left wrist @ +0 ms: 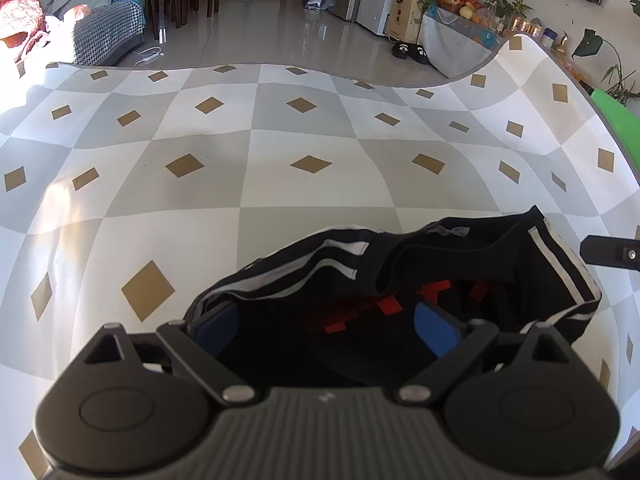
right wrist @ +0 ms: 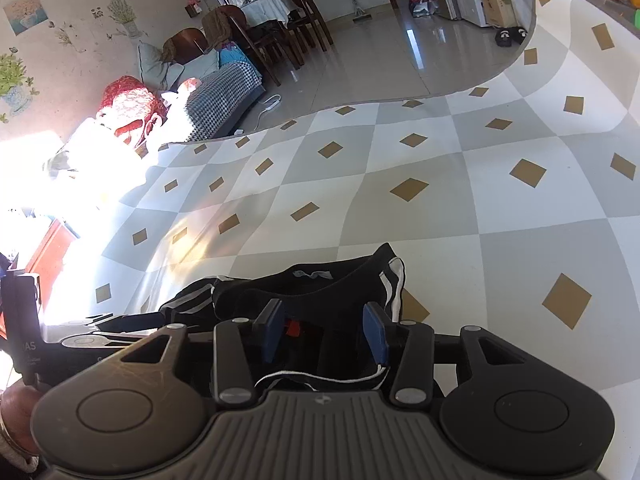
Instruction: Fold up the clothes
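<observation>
Both the left claw point(left wrist: 326, 330) and the right claw point(right wrist: 326, 334) stand apart over the crumpled black white-striped garment point(left wrist: 420, 264) lying beneath them on the checkered tabletop point(left wrist: 280, 148).

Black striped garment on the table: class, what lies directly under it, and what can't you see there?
The black striped garment rests on the checked tablecloth, which shows all around it. Red markings show inside its folds. Anything beneath the garment itself is covered.

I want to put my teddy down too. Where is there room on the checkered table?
Lots of bare checkered table lies beyond the black striped garment, out to the far edge by the floor, and to its left. It is crowded near you, where both claws sit over the garment.
</observation>
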Tool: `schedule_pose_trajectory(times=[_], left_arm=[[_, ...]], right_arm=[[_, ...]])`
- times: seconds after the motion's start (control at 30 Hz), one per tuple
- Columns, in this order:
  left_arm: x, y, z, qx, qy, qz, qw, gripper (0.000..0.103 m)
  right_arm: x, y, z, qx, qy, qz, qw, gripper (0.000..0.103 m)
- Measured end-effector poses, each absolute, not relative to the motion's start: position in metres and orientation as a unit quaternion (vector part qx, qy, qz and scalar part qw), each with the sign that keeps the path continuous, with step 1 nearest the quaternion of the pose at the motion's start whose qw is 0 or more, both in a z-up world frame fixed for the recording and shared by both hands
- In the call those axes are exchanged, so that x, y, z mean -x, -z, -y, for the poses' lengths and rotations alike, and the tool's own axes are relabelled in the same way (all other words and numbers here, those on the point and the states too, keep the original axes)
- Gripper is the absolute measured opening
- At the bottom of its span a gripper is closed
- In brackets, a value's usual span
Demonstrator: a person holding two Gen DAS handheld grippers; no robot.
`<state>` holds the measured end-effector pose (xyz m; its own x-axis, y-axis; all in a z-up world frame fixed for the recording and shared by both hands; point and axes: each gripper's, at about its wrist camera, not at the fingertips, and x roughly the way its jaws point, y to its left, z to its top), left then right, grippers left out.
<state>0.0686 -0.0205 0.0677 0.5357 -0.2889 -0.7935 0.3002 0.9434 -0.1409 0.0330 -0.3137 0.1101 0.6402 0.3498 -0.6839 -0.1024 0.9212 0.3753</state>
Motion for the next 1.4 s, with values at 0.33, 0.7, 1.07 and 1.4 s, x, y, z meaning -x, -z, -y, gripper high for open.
schedule_pose_trajectory(times=[0.33, 0.7, 1.07, 1.4], left_arm=[[-0.048, -0.047, 0.032, 0.011, 0.168, -0.476, 0.863, 0.095], [-0.046, -0.037, 0.024, 0.038, 0.132, -0.481, 0.866, 0.095], [-0.070, -0.043, 0.012, 0.038, 0.088, -0.491, 0.866, 0.095], [-0.103, -0.053, 0.000, 0.066, 0.090, -0.501, 0.858, 0.099]], right_arm=[[-0.009, -0.093, 0.322, -0.144, -0.119, -0.445, 0.876, 0.045], [-0.022, -0.070, 0.301, -0.117, -0.136, -0.454, 0.873, 0.046], [-0.046, -0.073, 0.293, -0.085, -0.115, -0.432, 0.890, 0.011], [-0.096, -0.094, 0.336, -0.146, -0.021, -0.363, 0.920, 0.010]])
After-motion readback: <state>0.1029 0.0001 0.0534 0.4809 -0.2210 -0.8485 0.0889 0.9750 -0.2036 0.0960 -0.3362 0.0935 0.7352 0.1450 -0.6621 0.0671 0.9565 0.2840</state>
